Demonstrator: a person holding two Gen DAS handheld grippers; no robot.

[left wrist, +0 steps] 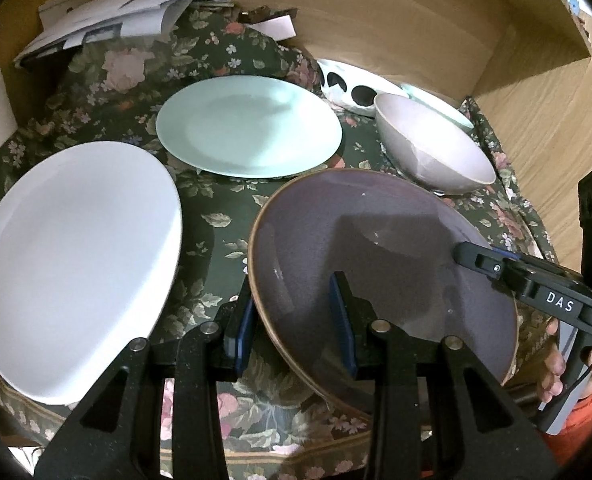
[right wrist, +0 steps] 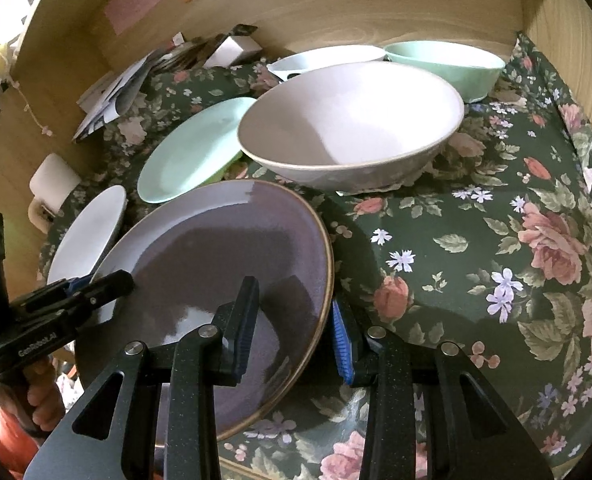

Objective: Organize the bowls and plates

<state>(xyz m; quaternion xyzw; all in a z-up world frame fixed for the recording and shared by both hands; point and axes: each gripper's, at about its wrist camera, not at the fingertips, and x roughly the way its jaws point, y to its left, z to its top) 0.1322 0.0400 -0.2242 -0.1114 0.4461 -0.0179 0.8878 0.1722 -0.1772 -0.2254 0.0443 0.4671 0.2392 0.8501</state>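
Note:
A purple plate [left wrist: 376,248] with a brown rim lies on the floral cloth; it also shows in the right wrist view [right wrist: 215,248]. My left gripper [left wrist: 296,320] is open and straddles the plate's left rim, one finger inside, one outside. My right gripper [right wrist: 296,320] is open and straddles its right rim the same way; it shows in the left wrist view [left wrist: 480,258]. A white plate [left wrist: 71,264], a mint plate [left wrist: 247,128] and a pale pink bowl [left wrist: 432,144] lie beyond. A mint bowl [right wrist: 448,64] and a white bowl [right wrist: 328,56] stand at the back.
The table [right wrist: 476,240] carries a dark green floral cloth and sits in a wooden alcove with walls [left wrist: 376,12] behind and to the right. Papers [left wrist: 115,16] pile at the back left. A black-spotted white item [left wrist: 348,86] lies behind the pink bowl.

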